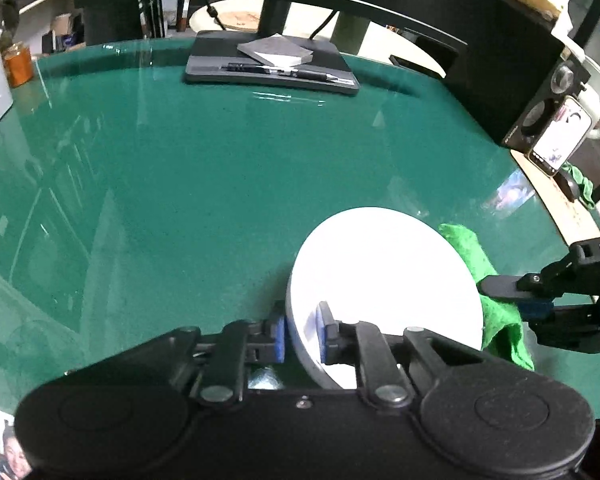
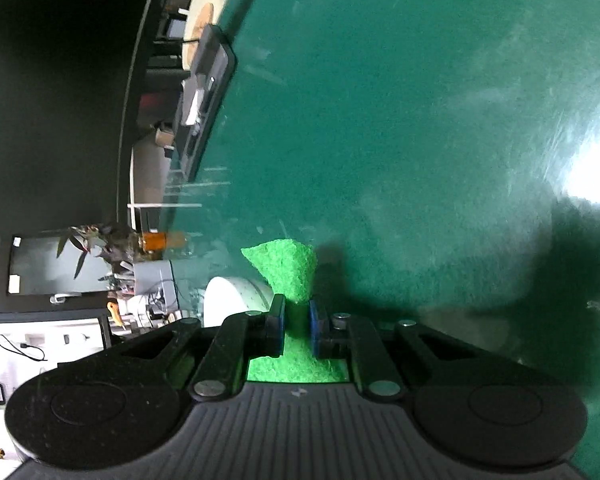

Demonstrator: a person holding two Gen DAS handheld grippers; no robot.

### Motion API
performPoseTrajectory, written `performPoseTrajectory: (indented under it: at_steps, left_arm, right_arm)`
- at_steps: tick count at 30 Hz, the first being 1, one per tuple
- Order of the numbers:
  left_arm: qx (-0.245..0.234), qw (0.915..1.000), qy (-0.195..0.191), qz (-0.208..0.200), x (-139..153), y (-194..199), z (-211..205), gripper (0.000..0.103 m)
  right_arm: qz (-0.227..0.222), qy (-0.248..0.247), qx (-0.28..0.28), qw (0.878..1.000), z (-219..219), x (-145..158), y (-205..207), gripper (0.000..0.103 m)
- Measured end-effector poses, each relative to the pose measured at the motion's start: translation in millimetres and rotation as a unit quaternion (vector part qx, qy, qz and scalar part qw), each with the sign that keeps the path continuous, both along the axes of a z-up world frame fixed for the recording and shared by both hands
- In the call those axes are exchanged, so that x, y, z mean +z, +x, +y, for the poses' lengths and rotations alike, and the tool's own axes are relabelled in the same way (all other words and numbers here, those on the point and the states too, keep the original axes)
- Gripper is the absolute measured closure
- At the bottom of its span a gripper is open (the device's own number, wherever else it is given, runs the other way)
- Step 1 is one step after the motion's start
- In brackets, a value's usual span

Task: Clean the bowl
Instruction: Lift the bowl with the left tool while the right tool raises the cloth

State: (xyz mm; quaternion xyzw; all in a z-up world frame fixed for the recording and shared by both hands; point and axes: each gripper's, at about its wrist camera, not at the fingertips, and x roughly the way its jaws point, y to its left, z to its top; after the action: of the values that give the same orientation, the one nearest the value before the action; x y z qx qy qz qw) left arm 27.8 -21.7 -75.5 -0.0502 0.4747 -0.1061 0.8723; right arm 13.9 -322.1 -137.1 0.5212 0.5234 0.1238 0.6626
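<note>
Clamped in the left gripper (image 1: 302,334), the white bowl (image 1: 384,276) is held tilted by its near rim above the green table (image 1: 180,184). Beside it on the right, a green cloth (image 2: 290,268) is pinched in the right gripper (image 2: 296,330). Wiping appears about to begin; next, the cloth needs bringing into the bowl.

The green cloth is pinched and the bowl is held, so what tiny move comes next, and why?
Probably bring the green cloth over the rim into the white bowl. The left gripper already clamps the bowl's rim and tips it up, while the right gripper holds the cloth just beside the bowl, outside it.
</note>
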Motion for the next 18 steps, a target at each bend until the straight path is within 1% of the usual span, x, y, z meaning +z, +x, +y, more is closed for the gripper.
performPoseTrajectory:
  at_steps: [3, 8, 12, 15, 18]
  left_arm:
    - [-0.004, 0.9998, 0.014, -0.011, -0.3, -1.5, -4.4, 0.085]
    - [-0.004, 0.9996, 0.023, -0.019, -0.9, -3.6, -7.6, 0.084]
    - [-0.009, 0.9990, 0.035, -0.026, -1.5, -4.4, -11.1, 0.083]
    - [-0.016, 0.9985, 0.045, -0.028, -0.7, -4.5, -14.4, 0.082]
    - [-0.024, 0.9978, 0.053, -0.032, -0.6, -4.3, -17.2, 0.081]
  right_arm:
    - [0.019, 0.022, 0.002, 1.000, 4.8, -5.1, -2.0, 0.091]
    - [0.054, 0.072, -0.013, 0.996, 4.7, -13.7, -9.2, 0.091]
    - [0.074, 0.089, -0.041, 0.992, 4.5, -23.7, -9.5, 0.091]
    - [0.064, 0.087, -0.062, 0.992, 6.0, -27.5, -2.5, 0.091]
    - [0.040, 0.077, -0.058, 0.995, 8.1, -25.5, 1.8, 0.091]
